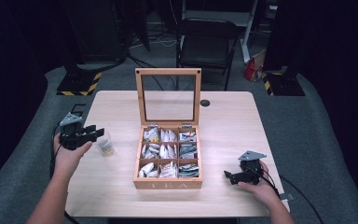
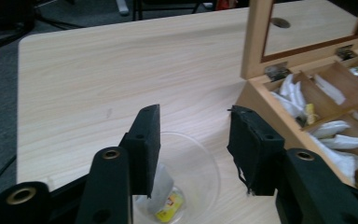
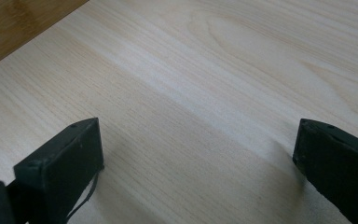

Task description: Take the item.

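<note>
A wooden tea box (image 1: 168, 184) stands mid-table with its glass lid (image 1: 140, 95) raised upright, and its compartments hold several tea bags (image 1: 168, 151). Left of it is a clear plastic cup (image 1: 105, 145) with a tea bag (image 2: 168, 205) lying inside. My left gripper (image 1: 95, 133) hovers just above the cup (image 2: 205, 158), open, with nothing between its jaws (image 2: 196, 121). The box corner (image 2: 256, 100) lies to its right in the left gripper view. My right gripper (image 1: 228, 176) rests low near the front right of the table, open wide over bare wood (image 3: 196, 135).
The light wooden table (image 1: 121, 196) has a small black round cap (image 1: 205, 102) at the back right. A dark folding chair (image 1: 207, 42) stands behind the table. Grey floor and black stands with striped bases (image 1: 79, 84) surround it.
</note>
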`<move>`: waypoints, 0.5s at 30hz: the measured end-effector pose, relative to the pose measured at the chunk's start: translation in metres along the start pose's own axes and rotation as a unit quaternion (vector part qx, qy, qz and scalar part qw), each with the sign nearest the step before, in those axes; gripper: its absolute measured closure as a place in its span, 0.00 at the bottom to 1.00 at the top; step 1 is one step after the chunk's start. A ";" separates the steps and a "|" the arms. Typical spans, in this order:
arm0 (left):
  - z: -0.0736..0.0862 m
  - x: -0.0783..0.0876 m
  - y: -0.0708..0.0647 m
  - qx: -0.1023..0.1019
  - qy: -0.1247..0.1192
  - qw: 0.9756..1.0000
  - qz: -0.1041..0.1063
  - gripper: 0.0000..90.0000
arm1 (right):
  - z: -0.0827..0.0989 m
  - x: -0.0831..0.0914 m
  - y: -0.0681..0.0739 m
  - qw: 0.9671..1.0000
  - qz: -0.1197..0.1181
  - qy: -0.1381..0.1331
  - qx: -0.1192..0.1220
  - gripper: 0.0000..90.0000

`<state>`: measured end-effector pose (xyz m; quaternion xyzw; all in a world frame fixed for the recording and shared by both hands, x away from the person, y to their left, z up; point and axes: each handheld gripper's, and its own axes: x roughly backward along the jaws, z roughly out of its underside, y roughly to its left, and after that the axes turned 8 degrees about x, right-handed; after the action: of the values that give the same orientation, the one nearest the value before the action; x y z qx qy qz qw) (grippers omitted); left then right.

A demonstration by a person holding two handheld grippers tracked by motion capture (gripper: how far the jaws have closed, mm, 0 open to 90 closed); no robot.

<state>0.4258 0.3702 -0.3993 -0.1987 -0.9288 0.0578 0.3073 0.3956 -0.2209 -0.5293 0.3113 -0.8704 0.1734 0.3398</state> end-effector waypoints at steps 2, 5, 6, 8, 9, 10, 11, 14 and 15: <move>-0.002 0.000 -0.006 -0.006 0.000 1.000 0.005 0.56 | 0.000 0.000 0.000 1.000 -0.001 0.000 0.000 0.01; -0.004 0.000 -0.017 -0.018 -0.002 1.000 0.012 0.54 | 0.000 0.000 0.000 1.000 0.000 0.000 0.000 0.01; -0.004 0.000 -0.017 -0.018 -0.002 1.000 0.012 0.53 | 0.000 0.000 0.000 1.000 0.000 0.000 0.000 0.01; -0.005 -0.001 -0.021 -0.024 -0.004 1.000 0.013 0.53 | 0.000 0.000 0.000 1.000 0.000 0.000 0.000 0.01; -0.005 0.000 -0.023 -0.027 0.001 1.000 0.016 0.53 | 0.000 0.000 0.000 1.000 0.000 0.000 -0.001 0.01; -0.006 0.000 -0.024 -0.029 0.001 0.999 0.018 0.53 | 0.000 0.000 0.000 1.000 0.000 0.000 -0.001 0.01; -0.006 0.000 -0.026 -0.030 0.000 0.999 0.021 0.53 | 0.000 0.000 0.000 1.000 0.001 0.000 0.000 0.01; -0.006 -0.001 -0.030 -0.032 0.000 0.999 0.023 0.53 | 0.000 0.000 0.000 1.000 0.001 0.000 0.000 0.01; -0.007 -0.001 -0.032 -0.036 0.004 0.999 0.026 0.53 | 0.000 0.000 0.000 1.000 0.000 0.000 0.000 0.01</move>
<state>0.4200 0.3407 -0.3873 -0.2339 -0.9236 0.0312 0.3020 0.3956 -0.2210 -0.5293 0.3112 -0.8704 0.1736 0.3397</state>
